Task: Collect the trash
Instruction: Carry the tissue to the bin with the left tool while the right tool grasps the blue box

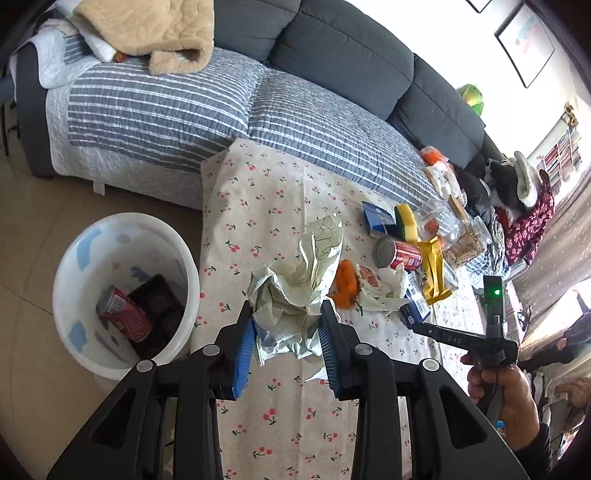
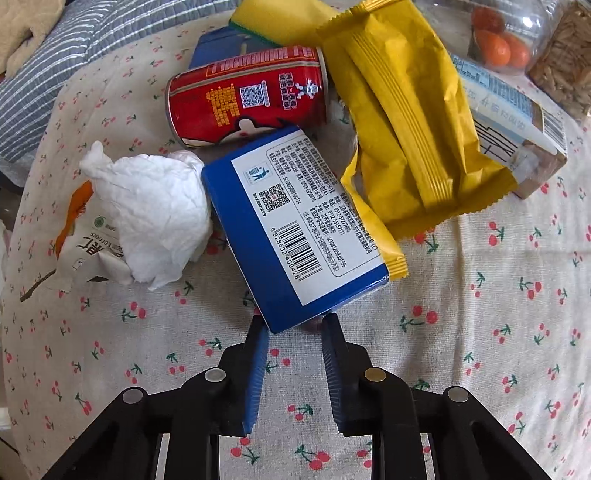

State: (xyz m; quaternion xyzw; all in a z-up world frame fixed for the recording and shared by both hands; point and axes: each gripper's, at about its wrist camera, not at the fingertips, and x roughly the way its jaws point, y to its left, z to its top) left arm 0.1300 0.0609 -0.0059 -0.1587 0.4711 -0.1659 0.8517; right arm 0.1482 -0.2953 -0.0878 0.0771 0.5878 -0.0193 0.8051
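Grey sofa (image 1: 343,48) behind, striped quilt (image 1: 155,110) over its seat, beige blanket (image 1: 147,29) on top (left end). Cherry-print tablecloth (image 1: 258,192) covers table; green plush toy (image 1: 471,96) on sofa back, framed picture (image 1: 526,44) on wall.

A home living room: grey sofa (image 1: 351,55) with striped quilt (image 1: 155,110), framed pictures (image 1: 526,44), bookshelf (image 1: 561,155).

Between the left gripper's (image 1: 288,321) ribbed blue pads sits a crumpled, glossy wrapper (image 1: 295,280). Ahead of the right gripper (image 2: 295,325): a smooth cardboard box (image 2: 291,221), shiny metal can (image 2: 247,96), creased matt yellow packet (image 2: 402,122) and soft tissue (image 2: 155,210) on printed cloth (image 2: 480,332).
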